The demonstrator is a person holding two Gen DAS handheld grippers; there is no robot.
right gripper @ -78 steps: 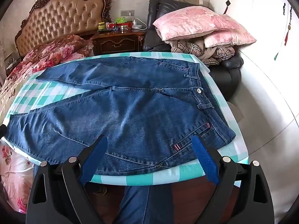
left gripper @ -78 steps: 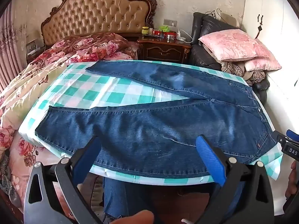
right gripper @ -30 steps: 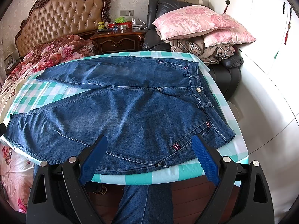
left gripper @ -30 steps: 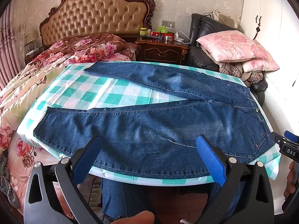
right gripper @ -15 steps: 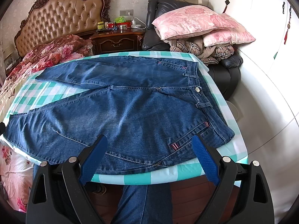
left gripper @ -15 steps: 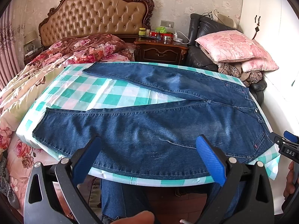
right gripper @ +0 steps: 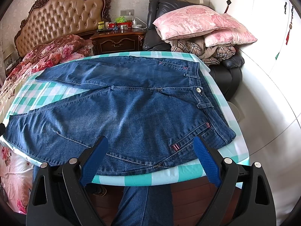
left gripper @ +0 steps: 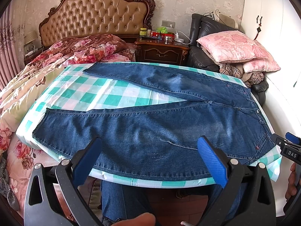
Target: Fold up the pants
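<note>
Blue jeans [left gripper: 150,128] lie flat on a table with a green and white checked cloth [left gripper: 97,92]. The legs spread in a V toward the left and the waistband is at the right. They also show in the right wrist view [right gripper: 131,113]. My left gripper [left gripper: 148,150] is open and empty, just off the near table edge over the near leg. My right gripper [right gripper: 150,150] is open and empty, at the near edge by the hip and pocket. Its tip shows in the left wrist view [left gripper: 287,145].
A bed with a floral quilt [left gripper: 62,62] and a tufted headboard stands at the left. A wooden nightstand [left gripper: 161,50] with small items is behind. A black armchair piled with pink pillows [left gripper: 235,47] is at the right. White wardrobe doors [right gripper: 272,37] line the right wall.
Both grippers have drifted slightly, with the table and jeans shifting a little in view. Both stay open and empty. The jeans have not moved.
</note>
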